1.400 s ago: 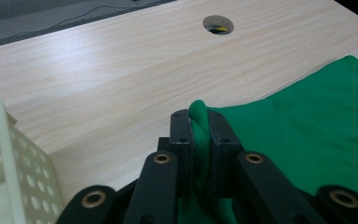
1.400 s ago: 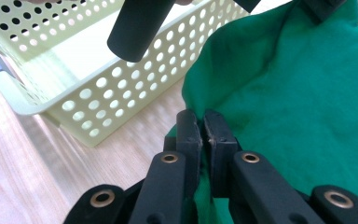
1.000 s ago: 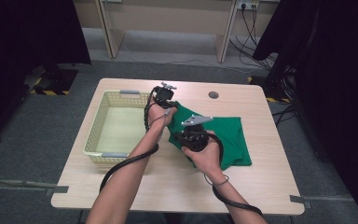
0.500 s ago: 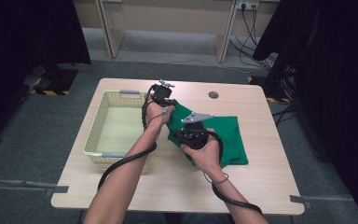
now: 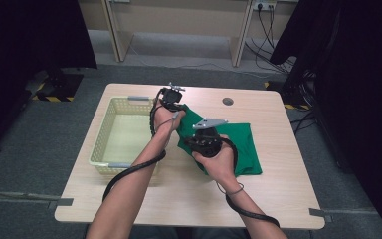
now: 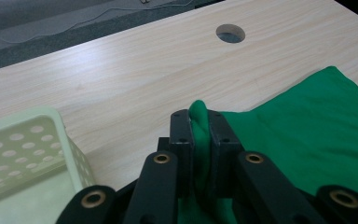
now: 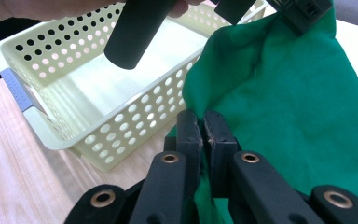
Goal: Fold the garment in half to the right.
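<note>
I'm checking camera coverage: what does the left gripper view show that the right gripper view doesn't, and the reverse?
The left gripper view shows the round hole in the table and the left tool shut on a fold of the green cloth. The right gripper view shows the basket's inside, its grey handle, and the right tool pinching the cloth's edge. Both show green cloth, the pale perforated basket and wooden tabletop.

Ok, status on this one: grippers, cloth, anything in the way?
Left hand-held gripper and right hand-held gripper both shut on green fabric cloth. Cloth part lifted off table. Pale yellow perforated plastic basket alongside, nothing blocking.
</note>
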`<control>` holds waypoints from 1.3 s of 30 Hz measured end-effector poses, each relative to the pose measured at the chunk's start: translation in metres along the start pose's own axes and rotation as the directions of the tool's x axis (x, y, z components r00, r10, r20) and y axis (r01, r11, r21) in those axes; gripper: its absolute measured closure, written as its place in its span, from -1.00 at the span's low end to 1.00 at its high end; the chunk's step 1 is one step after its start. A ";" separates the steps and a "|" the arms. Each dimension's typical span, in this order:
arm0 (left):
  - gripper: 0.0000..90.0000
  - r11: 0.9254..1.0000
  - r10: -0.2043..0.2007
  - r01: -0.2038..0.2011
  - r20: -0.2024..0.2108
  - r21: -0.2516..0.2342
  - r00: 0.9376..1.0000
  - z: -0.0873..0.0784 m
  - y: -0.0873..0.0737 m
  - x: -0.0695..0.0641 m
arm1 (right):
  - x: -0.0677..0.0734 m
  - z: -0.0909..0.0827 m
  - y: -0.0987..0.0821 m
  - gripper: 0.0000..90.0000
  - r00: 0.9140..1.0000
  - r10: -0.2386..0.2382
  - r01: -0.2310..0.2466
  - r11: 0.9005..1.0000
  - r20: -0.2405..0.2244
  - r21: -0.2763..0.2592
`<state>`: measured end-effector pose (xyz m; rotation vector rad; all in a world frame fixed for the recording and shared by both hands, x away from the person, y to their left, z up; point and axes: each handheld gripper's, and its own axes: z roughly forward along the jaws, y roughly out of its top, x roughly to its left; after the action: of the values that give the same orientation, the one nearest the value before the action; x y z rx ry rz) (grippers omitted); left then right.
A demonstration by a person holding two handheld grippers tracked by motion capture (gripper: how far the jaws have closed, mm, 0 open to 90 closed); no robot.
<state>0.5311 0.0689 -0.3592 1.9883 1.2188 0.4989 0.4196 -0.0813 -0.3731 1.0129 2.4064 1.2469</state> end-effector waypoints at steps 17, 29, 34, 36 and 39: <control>0.83 1.000 0.009 -0.009 -0.008 0.002 1.000 -0.007 0.004 0.003 | 0.003 0.000 0.006 0.93 1.000 0.002 -0.002 1.000 -0.009 -0.014; 0.82 1.000 0.013 -0.012 -0.018 0.004 1.000 -0.012 0.005 0.009 | 0.006 0.001 0.012 0.93 1.000 0.004 -0.004 1.000 -0.018 -0.021; 0.82 1.000 0.013 -0.013 -0.021 0.005 1.000 -0.014 0.005 0.011 | 0.007 0.003 0.013 0.93 1.000 0.003 -0.003 1.000 -0.022 -0.020; 0.82 1.000 0.011 -0.011 -0.022 0.003 1.000 -0.015 0.005 0.011 | 0.008 0.003 0.015 0.93 1.000 0.004 -0.005 1.000 -0.023 -0.020; 0.83 1.000 0.014 -0.014 -0.024 0.006 1.000 -0.017 0.005 0.013 | 0.008 0.004 0.016 0.93 1.000 0.003 -0.004 1.000 -0.026 -0.024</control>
<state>0.5295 0.0854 -0.3448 2.0017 1.2231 0.5284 0.4228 -0.0673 -0.3619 1.0004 2.4042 1.2947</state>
